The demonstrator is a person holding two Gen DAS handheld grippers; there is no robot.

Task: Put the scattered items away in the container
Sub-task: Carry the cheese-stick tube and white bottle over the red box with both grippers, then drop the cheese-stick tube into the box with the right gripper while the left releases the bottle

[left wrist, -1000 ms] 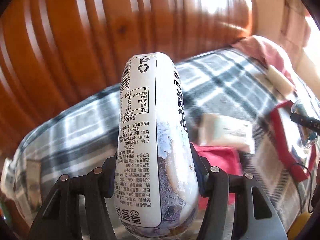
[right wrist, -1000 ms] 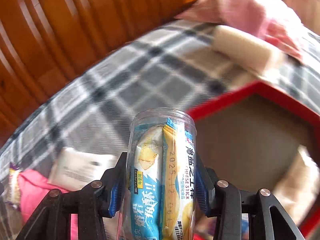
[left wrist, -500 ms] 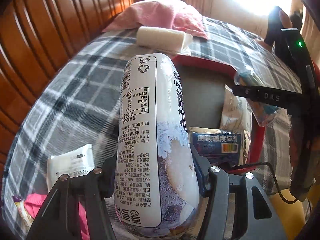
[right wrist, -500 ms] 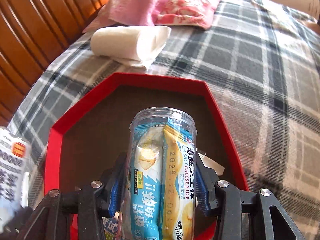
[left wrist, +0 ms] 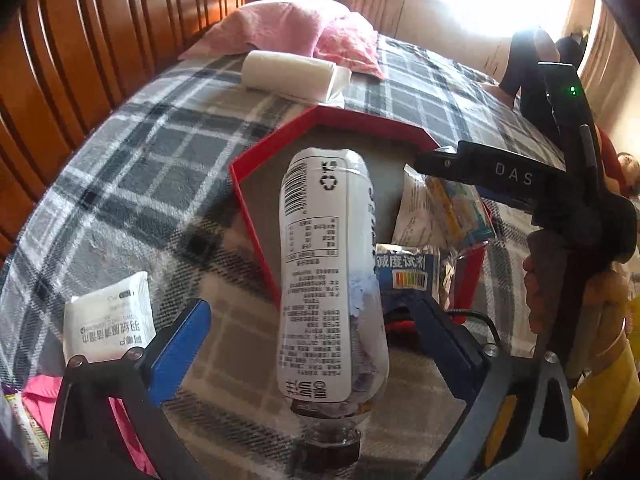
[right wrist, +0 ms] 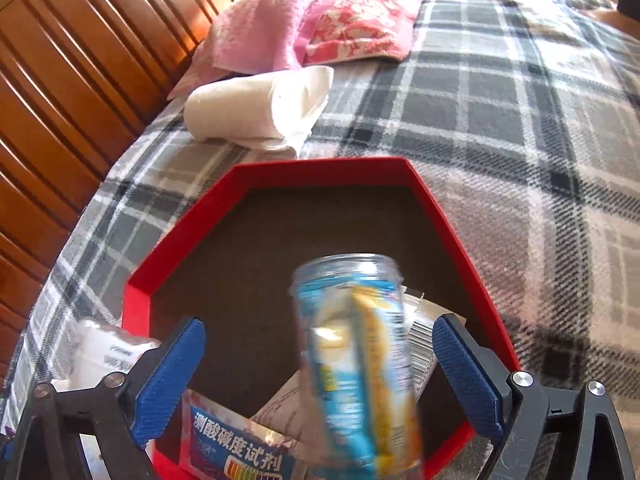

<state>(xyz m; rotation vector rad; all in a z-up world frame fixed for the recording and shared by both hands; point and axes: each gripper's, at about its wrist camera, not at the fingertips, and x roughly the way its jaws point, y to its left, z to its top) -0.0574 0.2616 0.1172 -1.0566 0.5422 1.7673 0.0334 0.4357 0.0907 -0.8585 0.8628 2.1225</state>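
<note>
Both grippers, clamped half a second ago, now gape: the left gripper (left wrist: 308, 320) has freed the white-labelled bottle (left wrist: 332, 276) above the red tray's (right wrist: 320, 168) near-left rim, the right gripper (right wrist: 320, 360) the blurred snack jar (right wrist: 360, 364) over its near edge, so both are landing inside

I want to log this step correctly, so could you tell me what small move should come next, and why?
Probably draw both grippers back and up. The left gripper and right gripper stand open, pads clear of the white-labelled bottle and the blurred clear snack jar, which are dropping over the red tray. Then the white sachet on the plaid blanket.
</note>
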